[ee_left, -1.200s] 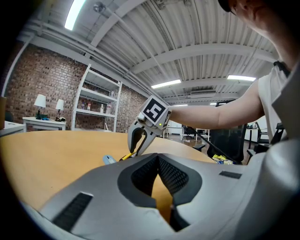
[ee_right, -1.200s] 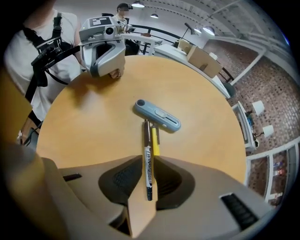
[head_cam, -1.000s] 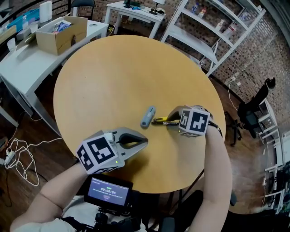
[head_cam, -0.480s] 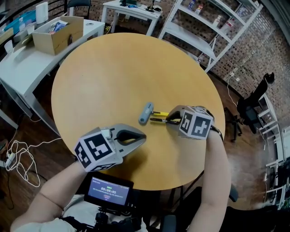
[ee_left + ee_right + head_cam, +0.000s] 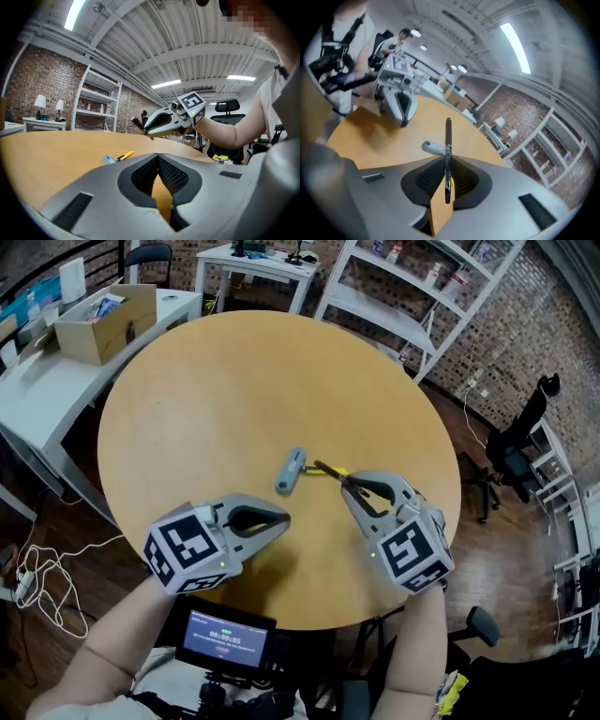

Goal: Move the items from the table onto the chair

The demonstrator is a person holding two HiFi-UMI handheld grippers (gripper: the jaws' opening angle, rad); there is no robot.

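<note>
My right gripper [image 5: 349, 482] is shut on a thin black pen [image 5: 448, 154], which stands up between the jaws and pokes out past their tips [image 5: 323, 467], lifted off the round wooden table [image 5: 206, 381]. A blue-grey stubby item [image 5: 291, 471] lies on the table just ahead of it. A small yellow item [image 5: 125, 155] lies beside the blue-grey one. My left gripper [image 5: 279, 518] hovers low over the near part of the table, left of the right one, its jaws together with nothing in them.
A white desk [image 5: 37, 381] with a cardboard box [image 5: 94, 324] stands at the far left. White shelving [image 5: 412, 287] is behind the table, and a black office chair [image 5: 511, 446] is to the right. Cables lie on the floor at the left [image 5: 37, 587].
The right gripper closed on the black pen, raised it off the table and drew back toward me. The blue-grey and yellow items stayed put. The left gripper barely moved.
</note>
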